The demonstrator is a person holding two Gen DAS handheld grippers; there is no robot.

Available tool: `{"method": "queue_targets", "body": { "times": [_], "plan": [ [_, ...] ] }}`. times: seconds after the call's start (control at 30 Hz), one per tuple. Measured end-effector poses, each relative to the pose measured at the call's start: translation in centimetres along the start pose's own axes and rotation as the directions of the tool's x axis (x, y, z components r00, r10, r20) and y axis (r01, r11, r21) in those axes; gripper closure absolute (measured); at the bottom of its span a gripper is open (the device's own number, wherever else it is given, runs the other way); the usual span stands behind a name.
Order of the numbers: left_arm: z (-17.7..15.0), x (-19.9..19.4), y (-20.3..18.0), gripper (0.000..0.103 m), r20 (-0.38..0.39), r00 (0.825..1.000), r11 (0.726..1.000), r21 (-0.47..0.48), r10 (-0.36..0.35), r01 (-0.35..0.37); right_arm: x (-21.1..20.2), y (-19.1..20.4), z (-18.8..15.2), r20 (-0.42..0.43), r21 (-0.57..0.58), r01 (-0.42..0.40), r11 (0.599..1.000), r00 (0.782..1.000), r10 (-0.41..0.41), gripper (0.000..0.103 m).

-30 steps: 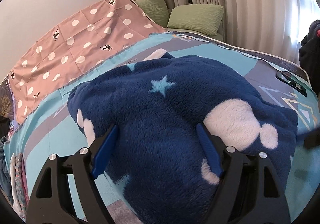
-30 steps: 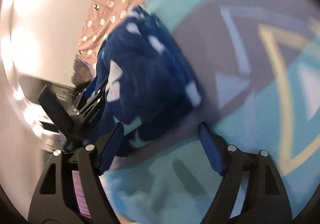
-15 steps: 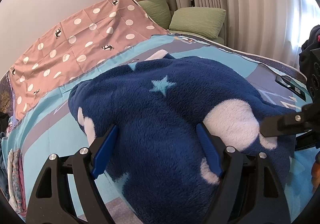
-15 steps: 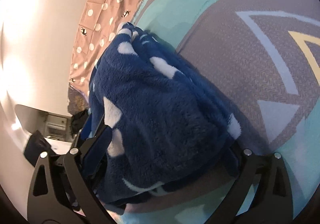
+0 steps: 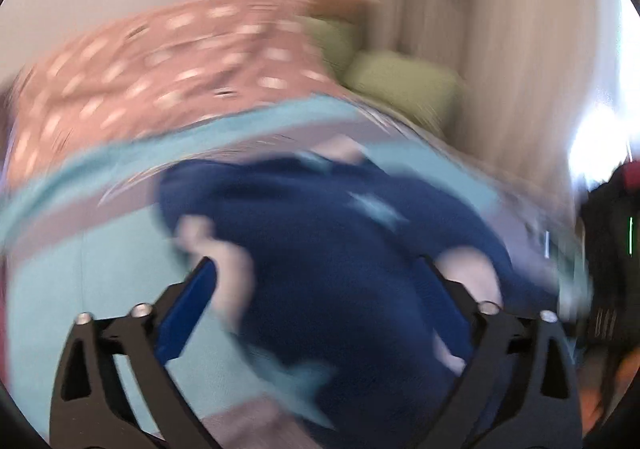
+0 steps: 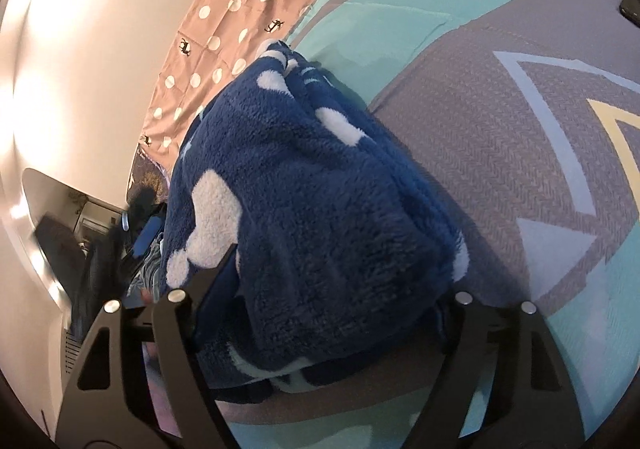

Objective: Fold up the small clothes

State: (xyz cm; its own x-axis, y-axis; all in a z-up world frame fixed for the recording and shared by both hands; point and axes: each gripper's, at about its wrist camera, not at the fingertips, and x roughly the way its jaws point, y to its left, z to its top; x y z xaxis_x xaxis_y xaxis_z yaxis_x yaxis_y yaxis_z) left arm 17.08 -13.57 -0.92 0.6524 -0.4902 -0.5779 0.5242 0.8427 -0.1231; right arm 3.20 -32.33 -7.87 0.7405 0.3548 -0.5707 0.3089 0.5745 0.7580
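Navy fleece garment [image 6: 320,189], folded into a bundle, fills centre frame on the teal-grey bedspread [image 6: 520,137]. Right gripper [image 6: 332,289] is closing around its near edge. Left gripper [image 5: 320,281] is opening, garment loose between the jaws. Likely next: right secures and carries or tidies the bundle.

The navy garment [image 6: 320,185] was thick, fuzzy fleece with nubbly white patches. Under it, the bedspread [image 6: 500,153] was a matt woven cloth with a fine herringbone texture. The dotted pink sheet [image 6: 248,9] looked thin and smooth. The right gripper [image 6: 332,313] had matt black plastic arms, shiny metal screws and blue pads.
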Motion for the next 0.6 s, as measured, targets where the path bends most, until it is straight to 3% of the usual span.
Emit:
{"method": "queue_targets", "body": {
  "times": [0.07, 0.2, 0.3, 0.33, 0.37, 0.4, 0.43, 0.5, 0.53, 0.6],
  "plan": [
    [1.2, 1.7, 4.8, 0.001, -0.011, 1.0, 0.979, -0.203, 0.026, -0.027, 0.0, 0.1, -0.1, 0.006, -0.011, 0.005, 1.0, 1.0, -0.005, 0.023],
    [1.7, 8.0, 10.4, 0.001, -0.14, 0.981, 0.888, -0.456, -0.137, 0.059, 0.2, 0.2, 0.0, 0.004, -0.017, 0.006, 1.0, 1.0, -0.005, 0.022],
    [1.7, 11.7, 11.1, 0.001, -0.137, 0.94, 0.804, -0.566, -0.312, 0.184, 0.2, 0.1, 0.2, -0.007, -0.012, 0.0, 1.0, 1.0, 0.0, 0.022],
    [1.8, 12.7, 10.9, 0.001, -0.135, 0.927, 0.787, -0.579, -0.35, 0.213, 0.2, 0.1, 0.2, -0.007, -0.012, 0.0, 1.0, 1.0, 0.0, 0.022],
    [1.9, 13.3, 10.7, 0.001, -0.136, 0.922, 0.785, -0.577, -0.363, 0.224, 0.2, 0.1, 0.3, -0.005, -0.013, 0.0, 1.0, 1.0, 0.0, 0.022],
    [2.2, 14.0, 10.1, 0.005, -0.143, 0.924, 0.803, -0.553, -0.355, 0.223, 0.2, 0.2, 0.3, 0.0, -0.02, 0.001, 1.0, 1.0, -0.001, 0.024],
    [2.5, 14.3, 9.5, 0.021, -0.147, 0.926, 0.827, -0.513, -0.348, 0.229, 0.1, 0.4, 0.4, 0.008, -0.037, 0.007, 0.999, 1.0, -0.006, 0.025],
    [2.8, 14.1, 8.2, 0.038, -0.144, 0.933, 0.865, -0.442, -0.33, 0.238, -0.4, 1.7, 0.4, 0.052, -0.127, 0.039, 0.991, 0.998, -0.033, 0.039],
    [3.2, 13.4, 7.6, 0.046, -0.133, 0.939, 0.88, -0.408, -0.319, 0.241, -0.8, 2.9, 0.2, 0.092, -0.216, 0.075, 0.974, 0.994, -0.056, 0.043],
    [4.2, 11.7, 6.8, 0.051, -0.11, 0.95, 0.908, -0.343, -0.292, 0.24, -1.6, 6.4, 0.3, 0.181, -0.416, 0.15, 0.897, 0.98, -0.081, 0.053]
  ]
}}
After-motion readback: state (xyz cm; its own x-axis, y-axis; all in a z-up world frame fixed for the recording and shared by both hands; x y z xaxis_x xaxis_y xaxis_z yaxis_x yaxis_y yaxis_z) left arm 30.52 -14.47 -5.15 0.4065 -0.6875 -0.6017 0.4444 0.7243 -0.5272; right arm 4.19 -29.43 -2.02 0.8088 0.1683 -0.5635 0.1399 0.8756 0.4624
